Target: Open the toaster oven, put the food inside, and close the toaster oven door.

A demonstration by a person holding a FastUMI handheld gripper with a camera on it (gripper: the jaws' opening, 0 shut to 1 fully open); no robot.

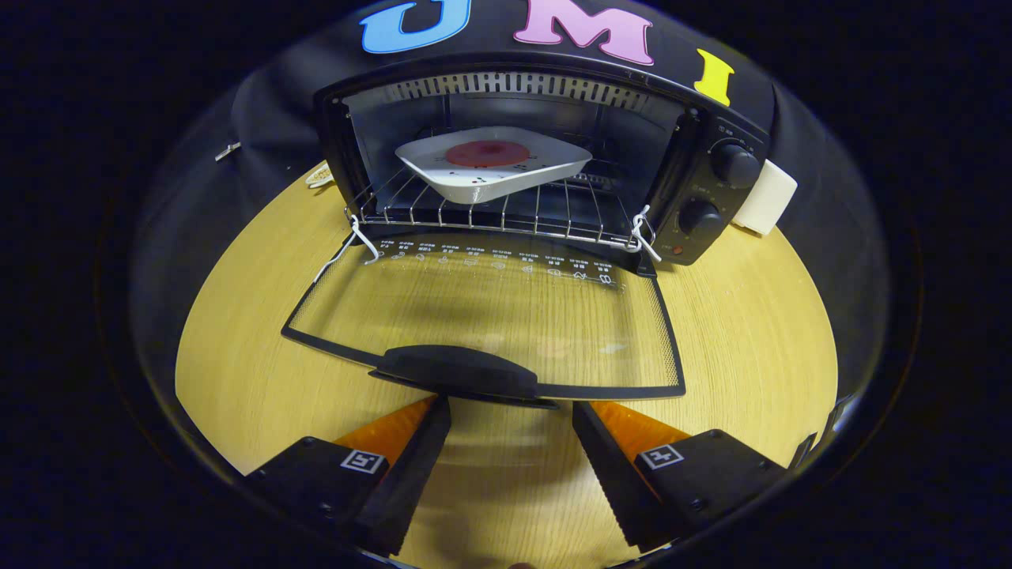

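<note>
A black toaster oven point(704, 182) stands on the wooden table with its glass door point(490, 316) folded down flat toward me. Inside, on the wire rack point(506, 217), rests a white square plate point(494, 170) holding a round reddish slice of food point(488, 153). The door's black handle point(458, 371) lies just ahead of my fingertips. My gripper point(510, 411) is open, its fingers spread on either side of the handle's near edge, with nothing between them but bare table.
Two black knobs point(735, 164) sit on the oven's right panel. A white block point(763, 197) stands beside the oven's right side. White cords point(642, 237) hang at both door hinges. The wooden table point(751, 332) extends on both sides of the door.
</note>
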